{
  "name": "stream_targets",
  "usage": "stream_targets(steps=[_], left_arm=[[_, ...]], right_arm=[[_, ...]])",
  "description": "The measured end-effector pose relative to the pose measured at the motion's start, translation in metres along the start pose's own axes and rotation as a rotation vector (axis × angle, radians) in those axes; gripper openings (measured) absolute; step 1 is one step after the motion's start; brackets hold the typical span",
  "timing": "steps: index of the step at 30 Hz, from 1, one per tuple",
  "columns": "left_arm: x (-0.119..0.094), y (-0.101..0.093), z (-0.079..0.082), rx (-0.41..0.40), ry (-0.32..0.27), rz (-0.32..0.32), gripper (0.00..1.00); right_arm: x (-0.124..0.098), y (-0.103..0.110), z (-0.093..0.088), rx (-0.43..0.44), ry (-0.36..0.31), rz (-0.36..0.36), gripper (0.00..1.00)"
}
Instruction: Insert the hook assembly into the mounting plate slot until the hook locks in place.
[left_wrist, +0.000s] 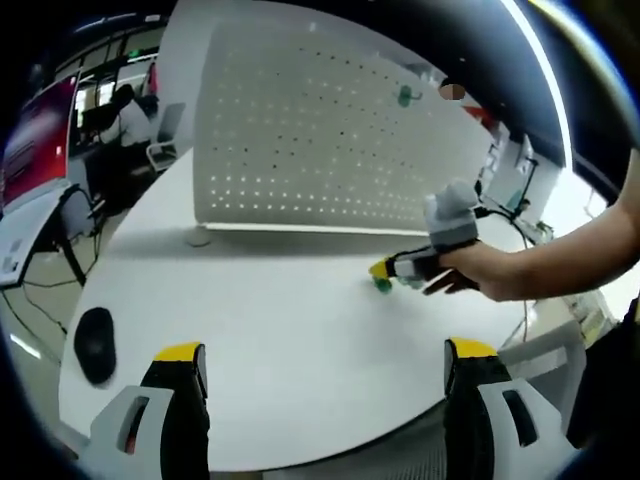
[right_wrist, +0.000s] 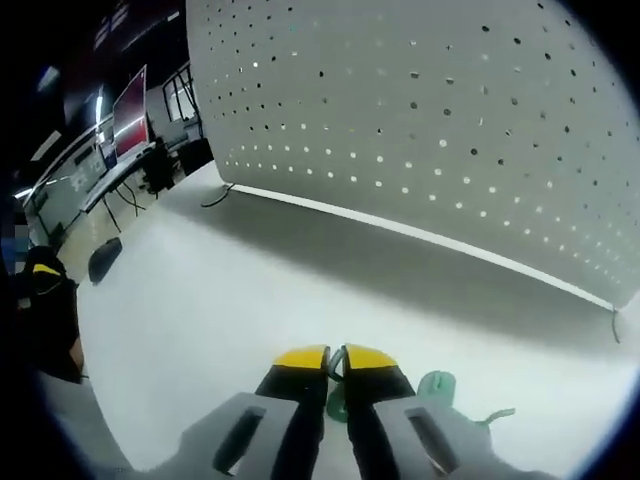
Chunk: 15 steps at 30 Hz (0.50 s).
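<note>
A white perforated mounting plate (left_wrist: 300, 140) stands upright at the back of the white table (left_wrist: 280, 330); it is also close ahead in the right gripper view (right_wrist: 450, 130). A small green hook (left_wrist: 404, 96) hangs high on it. My right gripper (right_wrist: 335, 358) is shut on a green hook assembly (right_wrist: 436, 386), held low over the table in front of the plate. In the left gripper view, a hand holds that right gripper (left_wrist: 385, 270) with the green hook assembly (left_wrist: 383, 285) at its tip. My left gripper (left_wrist: 325, 352) is open and holds nothing, back near the table's front edge.
A black mouse (left_wrist: 95, 345) lies at the table's left edge, also seen as the mouse (right_wrist: 103, 258) from the right gripper. The plate's foot (left_wrist: 198, 238) rests on the table. Desks, chairs and screens (left_wrist: 40, 140) stand beyond on the left.
</note>
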<state>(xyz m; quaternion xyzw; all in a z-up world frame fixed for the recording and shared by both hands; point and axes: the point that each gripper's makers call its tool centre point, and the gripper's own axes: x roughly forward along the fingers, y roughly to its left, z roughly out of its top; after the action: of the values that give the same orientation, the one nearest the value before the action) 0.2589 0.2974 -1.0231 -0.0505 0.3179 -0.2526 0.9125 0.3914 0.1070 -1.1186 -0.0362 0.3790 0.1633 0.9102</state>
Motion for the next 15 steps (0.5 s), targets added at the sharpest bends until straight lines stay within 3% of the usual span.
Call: stream_targets(steps=[10, 15], left_arm=[[-0.001, -0.001, 0.002, 0.008, -0.001, -0.006, 1.00], [-0.002, -0.002, 0.006, 0.016, -0.007, -0.007, 1.00]], right_arm=[[-0.006, -0.004, -0.002, 0.024, -0.011, -0.014, 0.00], [-0.014, -0.005, 0.005, 0.048, -0.045, -0.016, 0.00]])
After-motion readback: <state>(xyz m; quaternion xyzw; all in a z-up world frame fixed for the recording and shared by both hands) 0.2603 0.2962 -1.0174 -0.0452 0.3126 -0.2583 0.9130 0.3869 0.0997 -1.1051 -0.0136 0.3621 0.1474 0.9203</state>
